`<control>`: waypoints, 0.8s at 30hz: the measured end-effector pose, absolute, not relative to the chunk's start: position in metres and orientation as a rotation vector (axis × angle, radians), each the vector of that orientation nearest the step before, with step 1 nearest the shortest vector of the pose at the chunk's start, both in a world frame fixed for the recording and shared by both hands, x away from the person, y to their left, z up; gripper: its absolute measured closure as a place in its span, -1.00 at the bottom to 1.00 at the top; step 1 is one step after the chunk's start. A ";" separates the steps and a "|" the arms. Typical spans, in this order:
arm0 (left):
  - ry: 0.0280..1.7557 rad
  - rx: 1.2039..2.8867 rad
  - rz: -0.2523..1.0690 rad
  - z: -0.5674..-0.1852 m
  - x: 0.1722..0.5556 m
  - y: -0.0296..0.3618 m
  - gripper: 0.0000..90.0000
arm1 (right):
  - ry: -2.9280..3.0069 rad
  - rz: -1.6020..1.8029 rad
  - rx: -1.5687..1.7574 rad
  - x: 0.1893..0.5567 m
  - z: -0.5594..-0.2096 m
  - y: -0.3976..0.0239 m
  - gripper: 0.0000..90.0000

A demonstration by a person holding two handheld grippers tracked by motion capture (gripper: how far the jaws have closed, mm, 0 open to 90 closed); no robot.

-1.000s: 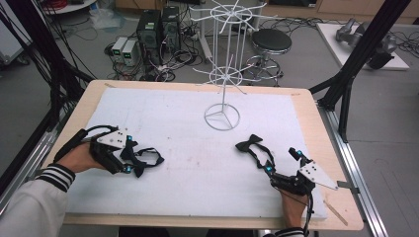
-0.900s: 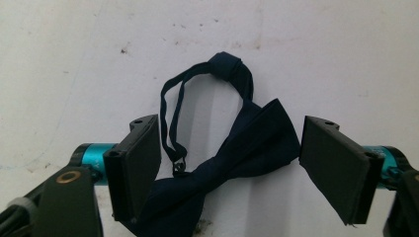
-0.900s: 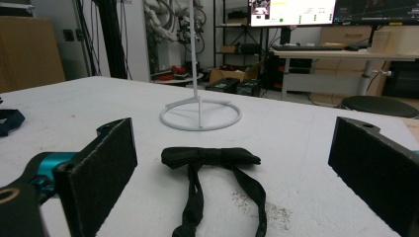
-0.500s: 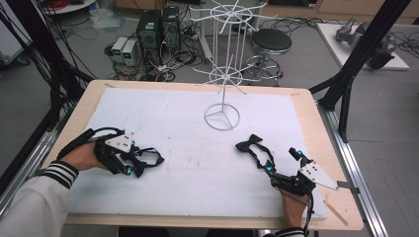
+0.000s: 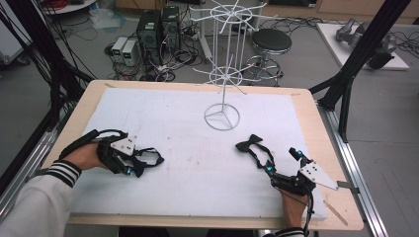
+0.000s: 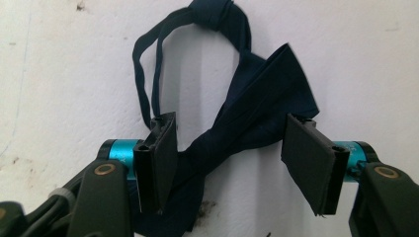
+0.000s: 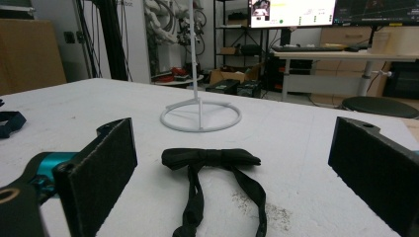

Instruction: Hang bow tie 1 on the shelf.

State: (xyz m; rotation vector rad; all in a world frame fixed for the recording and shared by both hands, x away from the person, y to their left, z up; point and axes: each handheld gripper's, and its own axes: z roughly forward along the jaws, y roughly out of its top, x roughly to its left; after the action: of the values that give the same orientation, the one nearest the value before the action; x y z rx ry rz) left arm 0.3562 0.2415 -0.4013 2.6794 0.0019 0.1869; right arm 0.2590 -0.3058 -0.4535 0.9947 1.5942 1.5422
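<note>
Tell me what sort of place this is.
Most likely a robotics lab or data-collection workshop. Desktop computers and tangled cables sit on the floor behind the table, monitors glow on a far desk, and a black frame stands around the table.

The left gripper (image 6: 227, 163) shifts slightly along the white mat (image 5: 188, 173). Its jaws have just been closing around the navy bow tie (image 6: 247, 123), which lies between them, pads not yet pressing.
</note>
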 end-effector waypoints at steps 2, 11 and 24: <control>0.004 2.677 0.188 -0.402 0.356 0.242 -0.11 | 1.598 1.546 1.004 0.258 -0.453 -0.305 -0.92; 0.008 2.696 0.196 -0.404 0.359 0.242 0.02 | 1.597 1.545 1.001 0.259 -0.453 -0.305 -0.92; -0.069 2.741 0.255 -0.406 0.361 0.236 0.23 | 1.593 1.542 1.002 0.259 -0.454 -0.306 -0.92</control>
State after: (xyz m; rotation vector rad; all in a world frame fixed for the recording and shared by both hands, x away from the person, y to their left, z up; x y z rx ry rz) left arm 0.3609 0.2361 -0.4055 2.7412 -0.0690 0.2552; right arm 0.2588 -0.3057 -0.4535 1.0024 1.5928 1.5422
